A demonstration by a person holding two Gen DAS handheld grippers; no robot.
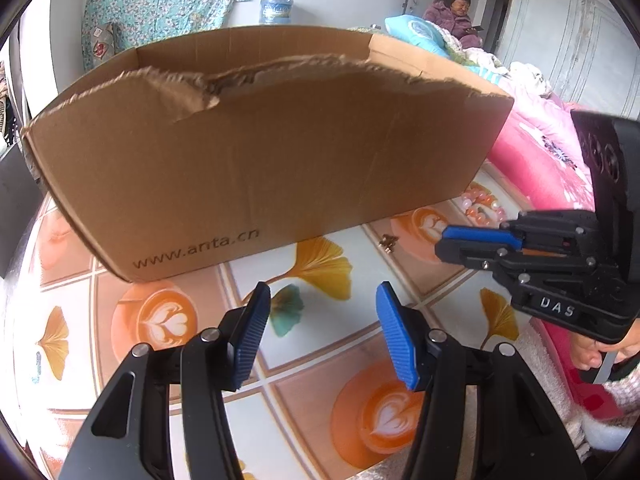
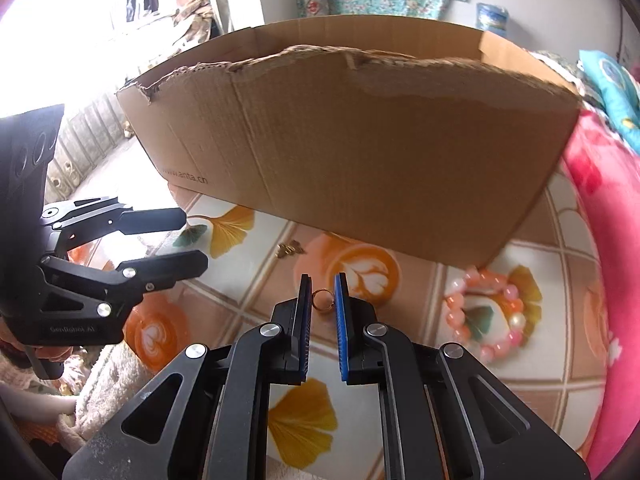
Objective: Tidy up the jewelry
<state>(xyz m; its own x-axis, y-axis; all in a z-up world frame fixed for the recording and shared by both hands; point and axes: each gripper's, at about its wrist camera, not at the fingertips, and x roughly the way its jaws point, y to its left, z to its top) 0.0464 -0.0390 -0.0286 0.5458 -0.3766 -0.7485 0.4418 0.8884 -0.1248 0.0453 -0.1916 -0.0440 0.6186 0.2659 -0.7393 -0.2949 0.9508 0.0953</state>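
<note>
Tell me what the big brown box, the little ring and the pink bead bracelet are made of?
Big brown box: corrugated cardboard, matte; the torn rim shows fluting. Little ring between the right gripper's pads: probably metal, with a shiny coppery-gold glint. Pink bead bracelet: glossy round beads, plastic or glass, hard to tell.

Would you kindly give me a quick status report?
Right hand-held gripper shut on gold ring. Left hand-held gripper open, empty. Bead bracelet on table. Cardboard box ahead.

Cardboard box point(image 2: 360, 140) walls off the far side of the table point(image 2: 248, 288); bare table in front, bead bracelet point(image 2: 486, 316) lying right, pink quilt point(image 2: 600, 216) crowding the right edge.
</note>
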